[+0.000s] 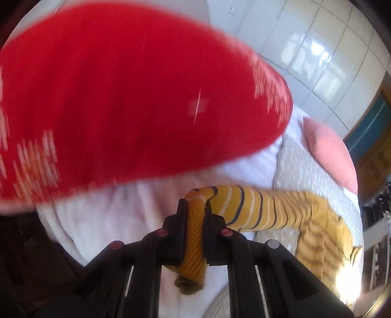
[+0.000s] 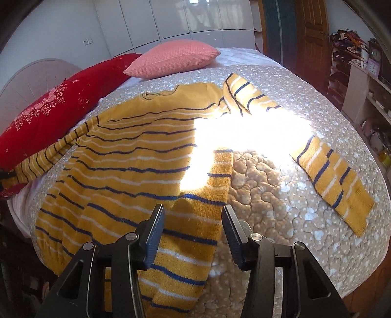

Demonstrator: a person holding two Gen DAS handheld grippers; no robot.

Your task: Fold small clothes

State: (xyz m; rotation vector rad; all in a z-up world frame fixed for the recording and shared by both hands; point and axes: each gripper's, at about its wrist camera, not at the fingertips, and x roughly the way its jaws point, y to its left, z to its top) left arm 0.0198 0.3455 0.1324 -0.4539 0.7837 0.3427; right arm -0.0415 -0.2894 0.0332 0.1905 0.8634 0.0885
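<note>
Left wrist cam sits low and super close, looking along the left tool straight into the red pillow. Right wrist cam rides higher behind the right tool, looking down across the bed. Both catch the striped sweater, red pillow and pink pillow.

- A bed is covered by a quilted spotted bedspread.
- Red pillow and pink pillow are set at its head.
- A wooden door is seen beyond glossy white wardrobes.
- Bright sunlight is cast across the bedspread.
</note>
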